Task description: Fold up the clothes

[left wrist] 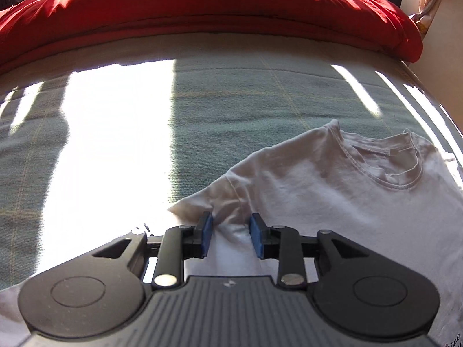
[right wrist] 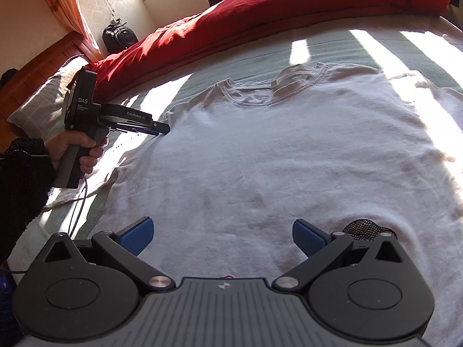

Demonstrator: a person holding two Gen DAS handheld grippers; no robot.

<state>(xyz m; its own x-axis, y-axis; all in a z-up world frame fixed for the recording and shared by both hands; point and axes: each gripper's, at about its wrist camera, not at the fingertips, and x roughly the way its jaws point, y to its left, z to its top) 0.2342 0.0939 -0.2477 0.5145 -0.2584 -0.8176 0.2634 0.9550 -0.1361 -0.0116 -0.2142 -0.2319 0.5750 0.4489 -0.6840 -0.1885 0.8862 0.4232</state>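
A white T-shirt [left wrist: 332, 190] lies flat, front up, on the bed, its collar [left wrist: 385, 167] toward the far side. My left gripper [left wrist: 231, 234] is low over the shirt's left shoulder seam. Its blue pads [left wrist: 207, 234] stand a little apart, with a loose ridge of cloth between them that is not pinched. In the right wrist view the same T-shirt [right wrist: 275, 150] fills the middle, and the left gripper [right wrist: 162, 129] points at its shoulder edge, held by a hand [right wrist: 72, 147]. My right gripper [right wrist: 222, 237] hangs wide open above the shirt's lower part, holding nothing.
A red duvet [right wrist: 260, 8] is bunched along the far side of the bed, over a green plaid sheet [left wrist: 231, 101] striped with sunlight. A pillow [right wrist: 37, 101] and wooden headboard [right wrist: 34, 66] are at left. A black mesh item [right wrist: 364, 227] sits by my right finger.
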